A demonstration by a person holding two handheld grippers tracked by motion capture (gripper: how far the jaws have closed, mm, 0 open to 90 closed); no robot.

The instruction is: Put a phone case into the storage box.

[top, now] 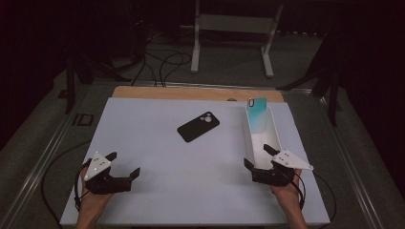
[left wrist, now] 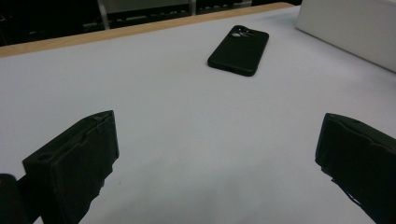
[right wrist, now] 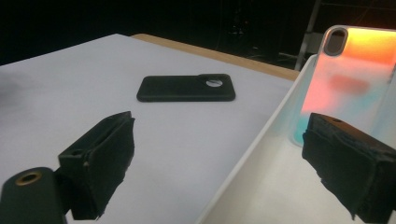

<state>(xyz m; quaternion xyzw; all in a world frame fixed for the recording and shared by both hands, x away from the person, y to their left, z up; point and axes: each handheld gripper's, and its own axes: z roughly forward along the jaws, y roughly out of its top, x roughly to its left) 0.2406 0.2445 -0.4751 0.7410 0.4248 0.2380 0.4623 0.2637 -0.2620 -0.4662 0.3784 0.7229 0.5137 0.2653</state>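
Observation:
A black phone case lies flat, back up, near the middle of the white table; it also lies ahead of the jaws in the left gripper view and the right gripper view. A long white tray stands at the right, and an iridescent teal-orange phone case leans at its far end. My left gripper rests open at the front left, nothing between its jaws. My right gripper is open at the tray's near end, its jaws astride the tray's left wall.
A wooden strip runs along the table's far edge. Beyond it on the floor are black cables and a white stand. A dark metal frame stands at the right.

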